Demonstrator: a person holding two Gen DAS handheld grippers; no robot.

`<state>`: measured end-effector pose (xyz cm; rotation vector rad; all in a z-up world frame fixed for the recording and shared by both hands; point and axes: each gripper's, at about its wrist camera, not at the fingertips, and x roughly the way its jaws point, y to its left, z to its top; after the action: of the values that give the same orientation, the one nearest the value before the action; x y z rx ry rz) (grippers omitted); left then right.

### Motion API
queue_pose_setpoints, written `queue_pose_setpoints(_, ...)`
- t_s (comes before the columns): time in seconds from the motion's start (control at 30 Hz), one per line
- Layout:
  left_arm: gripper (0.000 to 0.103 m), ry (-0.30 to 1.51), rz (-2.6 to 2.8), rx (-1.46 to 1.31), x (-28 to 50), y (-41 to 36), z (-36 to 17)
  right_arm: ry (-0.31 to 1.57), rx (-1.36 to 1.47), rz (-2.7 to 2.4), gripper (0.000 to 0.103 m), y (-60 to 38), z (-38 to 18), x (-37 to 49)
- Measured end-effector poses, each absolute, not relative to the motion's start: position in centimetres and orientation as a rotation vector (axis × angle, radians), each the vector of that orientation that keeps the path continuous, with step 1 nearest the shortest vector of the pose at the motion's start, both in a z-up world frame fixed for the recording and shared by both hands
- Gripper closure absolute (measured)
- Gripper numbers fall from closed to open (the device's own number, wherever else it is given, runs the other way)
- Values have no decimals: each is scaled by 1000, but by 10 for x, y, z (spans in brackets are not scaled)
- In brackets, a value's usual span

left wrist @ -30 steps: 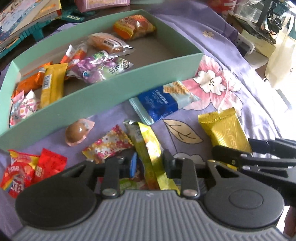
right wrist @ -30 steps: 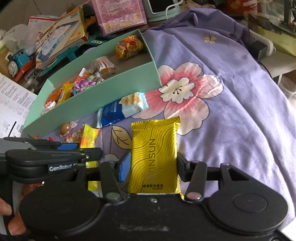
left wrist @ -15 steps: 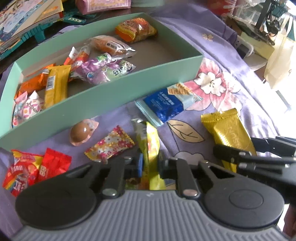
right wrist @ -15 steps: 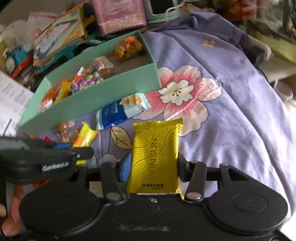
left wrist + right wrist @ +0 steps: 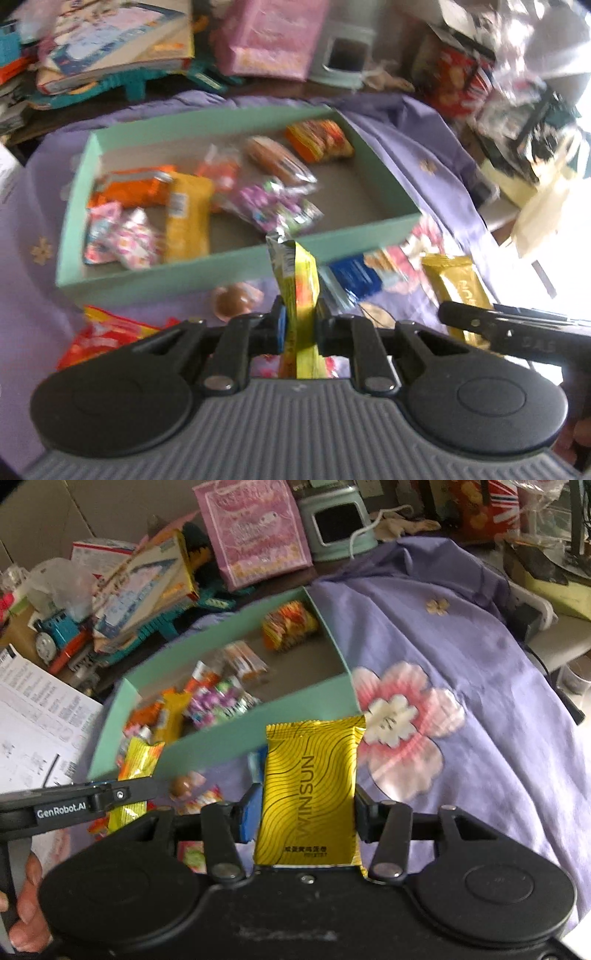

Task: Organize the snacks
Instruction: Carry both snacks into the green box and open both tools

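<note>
My left tongs [image 5: 298,328] are clamped tight on a thin yellow-green snack stick [image 5: 297,280], edge-on between the pads, its silver crimped end poking up in front of the mint green box [image 5: 236,266]. Pic from this side is blurred. My right tongs [image 5: 304,812] grip the gold WINSUN pack [image 5: 310,794] flat betw. both pads, label facing up, top edge overlapping the box's near wall in view.

Box sits on the purple flowered cloth [image 5: 461,657], already holding several snacks: orange pack [image 5: 319,140] at far right corner, purple wrapped sweets [image 5: 273,199] mid, yellow bar [image 5: 186,218] and pink wrappers [image 5: 118,236] toward the left end.

Loose on the cloth in front of the box: blue packet [image 5: 354,275], round brown choc piece [image 5: 232,299], red bag [image 5: 107,336] at lower left. Right-cam also shows the left tongs w/ the stick at the left edge, and a person's fingers [image 5: 26,919] on the handle.

Clutter behind: pink bag [image 5: 255,528], books, toy train [image 5: 57,635].
</note>
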<state>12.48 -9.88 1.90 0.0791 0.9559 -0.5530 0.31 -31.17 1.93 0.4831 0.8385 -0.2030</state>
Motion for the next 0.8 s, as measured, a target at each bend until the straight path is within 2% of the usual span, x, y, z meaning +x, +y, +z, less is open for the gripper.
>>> queue_pose_setpoints(0.37, 88, 875, -420, 95, 194, -54, 48, 795, 448, -157, 54, -308, 56, 71)
queue_pose_setpoints(0.63, 88, 889, -423, 167, 267, -56, 50, 812, 451, -156, 54, -310, 52, 126)
queue_pose_setpoints(0.8, 88, 937, -374, 79, 308, -58, 39, 836, 453, -186, 54, -312, 39, 158)
